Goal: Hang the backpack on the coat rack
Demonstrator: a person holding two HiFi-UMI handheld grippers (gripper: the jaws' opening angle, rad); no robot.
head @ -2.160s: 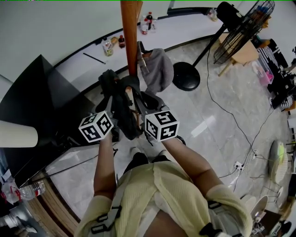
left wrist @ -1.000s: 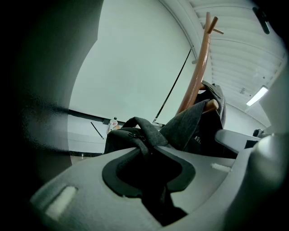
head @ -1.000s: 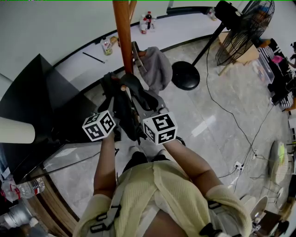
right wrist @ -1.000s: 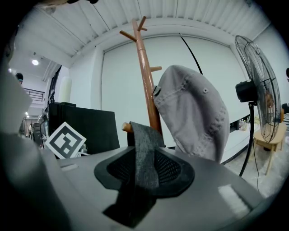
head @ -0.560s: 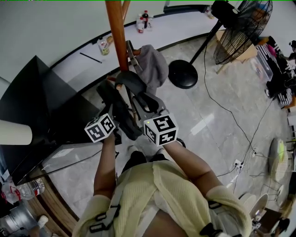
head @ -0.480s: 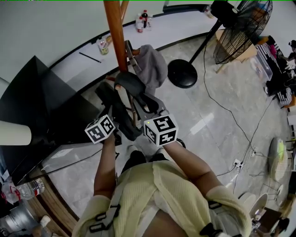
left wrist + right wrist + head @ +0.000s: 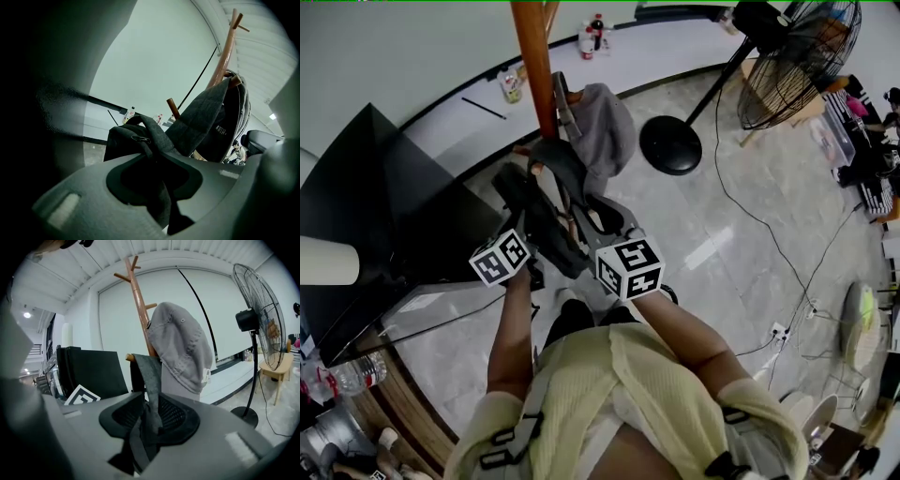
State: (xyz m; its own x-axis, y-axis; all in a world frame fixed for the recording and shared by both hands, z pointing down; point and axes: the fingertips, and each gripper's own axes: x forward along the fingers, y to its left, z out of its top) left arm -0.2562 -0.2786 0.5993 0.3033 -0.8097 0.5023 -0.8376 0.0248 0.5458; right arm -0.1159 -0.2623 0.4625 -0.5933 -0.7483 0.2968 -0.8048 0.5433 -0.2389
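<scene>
backpack (image 7: pixel 213 126) | left gripper view: zip pull (image 7: pixel 139 138) | right gripper view: strap (image 7: pixel 147 376), cap (image 7: pixel 183 345)

Pale glossy stone-look floor (image 7: pixel 722 281) everywhere, with a thin black cable (image 7: pixel 718 159) snaking across it toward a power strip (image 7: pixel 781 333) on the right. Far right there's a big black pedestal fan (image 7: pixel 797 56) on a round base, with a small wooden table (image 7: pixel 274 364) just behind it. The far wall (image 7: pixel 394 47) is plain white, and a low ledge (image 7: pixel 675 52) along its foot holds a few bottles (image 7: pixel 595 33) (labels too small to read). A big black panel (image 7: pixel 384 206) stands on the left. The ceiling (image 7: pixel 93 258) is ribbed, with one lamp (image 7: pixel 27 315) lit at far left.
</scene>
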